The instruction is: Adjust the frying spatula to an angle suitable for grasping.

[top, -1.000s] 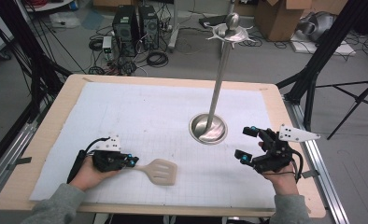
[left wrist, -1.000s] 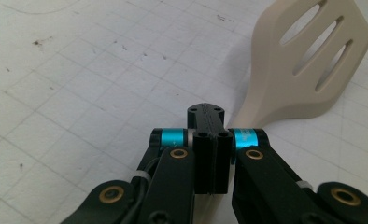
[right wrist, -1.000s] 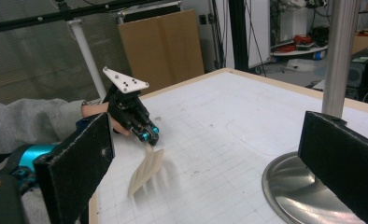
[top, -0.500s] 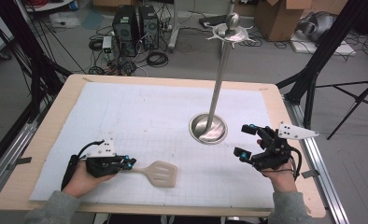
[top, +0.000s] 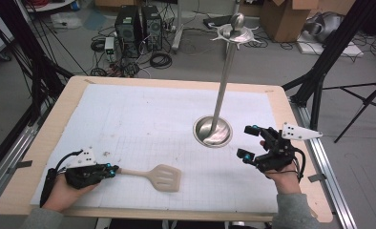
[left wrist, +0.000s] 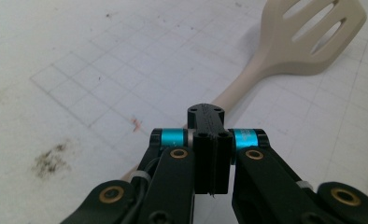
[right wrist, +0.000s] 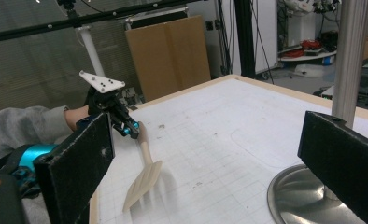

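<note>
Steel stand (top: 214, 131) well right of beige spatula (top: 160, 176)

No readable text, label, brand, number or sign anywhere. Only a faint printed grid on the white mat (top: 176, 124), without figures or letters. Blank cardboard boxes (top: 281, 19) on the floor behind the table, markings too small to make out. Plain black computer towers (top: 136, 28), any badge too blurred to read.
</note>
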The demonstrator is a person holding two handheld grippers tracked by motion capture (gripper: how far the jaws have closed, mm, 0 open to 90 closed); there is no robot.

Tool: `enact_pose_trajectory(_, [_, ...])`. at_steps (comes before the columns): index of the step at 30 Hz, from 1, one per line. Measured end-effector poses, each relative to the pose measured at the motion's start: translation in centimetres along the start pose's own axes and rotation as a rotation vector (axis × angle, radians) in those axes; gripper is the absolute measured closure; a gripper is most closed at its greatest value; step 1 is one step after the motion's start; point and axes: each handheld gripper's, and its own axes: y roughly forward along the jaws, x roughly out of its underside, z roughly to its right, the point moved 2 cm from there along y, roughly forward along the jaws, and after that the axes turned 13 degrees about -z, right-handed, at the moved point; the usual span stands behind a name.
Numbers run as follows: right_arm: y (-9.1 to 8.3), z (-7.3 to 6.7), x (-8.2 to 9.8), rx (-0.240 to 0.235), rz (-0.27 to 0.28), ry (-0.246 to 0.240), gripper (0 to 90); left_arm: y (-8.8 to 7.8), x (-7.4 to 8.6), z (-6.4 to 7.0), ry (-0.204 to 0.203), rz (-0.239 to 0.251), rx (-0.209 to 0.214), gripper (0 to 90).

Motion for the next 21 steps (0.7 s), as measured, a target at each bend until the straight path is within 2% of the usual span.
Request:
enact_pose_trajectory(12, [0.2, 0.1, 0.0, -0.003, 0.003, 0.004, 2.6, -1.0, 1.7, -1.3, -0.029, 0.003, -0.009, 90.0])
enact_pose_trajectory(21, [0.1, 0.2, 0.0, -0.003, 0.009, 0.006, 2.5, -0.9, 2.5, -1.7, -0.022, -0.046, 0.002, 90.0])
